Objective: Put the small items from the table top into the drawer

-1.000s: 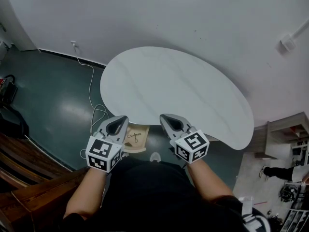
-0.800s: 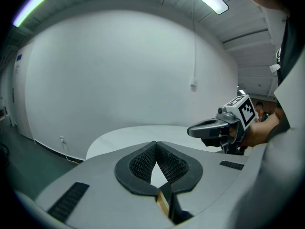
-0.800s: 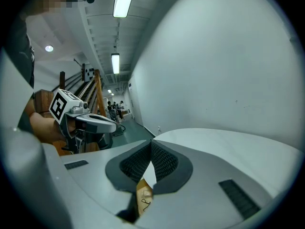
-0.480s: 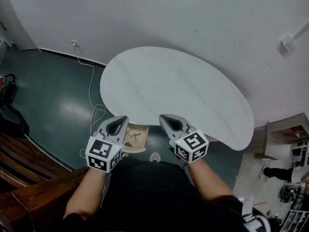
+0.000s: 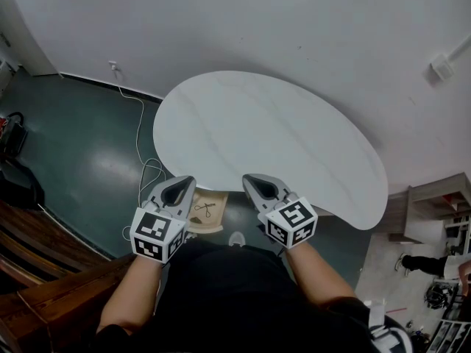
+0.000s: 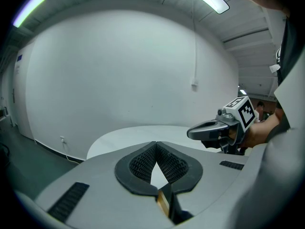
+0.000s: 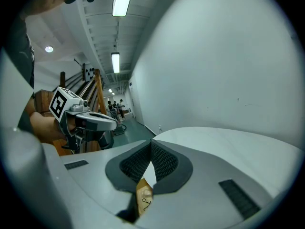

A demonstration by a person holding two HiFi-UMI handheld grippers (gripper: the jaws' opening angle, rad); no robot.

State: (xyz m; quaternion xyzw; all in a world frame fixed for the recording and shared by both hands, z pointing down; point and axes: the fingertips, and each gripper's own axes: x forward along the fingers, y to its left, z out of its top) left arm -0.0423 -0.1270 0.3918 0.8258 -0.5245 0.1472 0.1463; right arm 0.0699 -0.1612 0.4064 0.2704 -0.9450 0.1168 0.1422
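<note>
Nothing has moved since the earlier frames; both hands sit as before. White oval table top [image 5: 272,145] stands on dark green floor [image 5: 81,145] against the white wall [image 5: 221,20], its surface bare. Light wooden drawer [image 5: 215,198] is pulled out under the table top's near edge, toward its left end, between the two grippers in the head view. Left gripper [image 5: 182,185] and right gripper [image 5: 257,182] hover side by side just off that near edge, apart from each other. Each has its jaws closed tip to tip with nothing between the pads [image 6: 143,163]. Small scissors [image 5: 204,209] lie flat inside the drawer, about mid-floor. White cable [image 5: 140,134] trails over the floor left of the table.
</note>
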